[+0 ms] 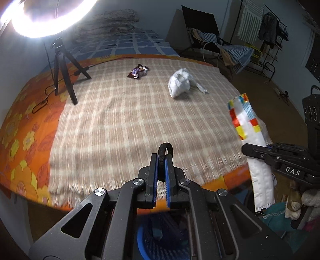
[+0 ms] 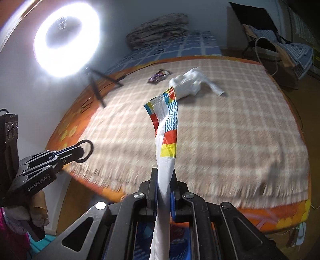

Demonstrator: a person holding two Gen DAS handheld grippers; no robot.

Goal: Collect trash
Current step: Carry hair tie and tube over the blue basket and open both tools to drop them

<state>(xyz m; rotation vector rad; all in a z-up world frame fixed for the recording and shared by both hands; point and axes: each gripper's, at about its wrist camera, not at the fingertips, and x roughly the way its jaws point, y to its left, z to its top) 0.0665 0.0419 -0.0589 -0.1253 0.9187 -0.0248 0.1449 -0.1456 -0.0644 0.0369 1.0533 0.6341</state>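
Observation:
My left gripper is shut on the black loop handle of a blue basket that hangs below it at the bed's near edge. My right gripper is shut on a white wrapper with coloured squares; the wrapper also shows in the left wrist view. On the checked blanket lie a dark purple snack wrapper and a crumpled white plastic bag, both far from the grippers. They also show in the right wrist view, the snack wrapper and the white bag.
A black tripod with a ring light stands on the bed's left part, cables beside it. Folded bedding lies at the far end. A chair with clothes and a rack stand to the right.

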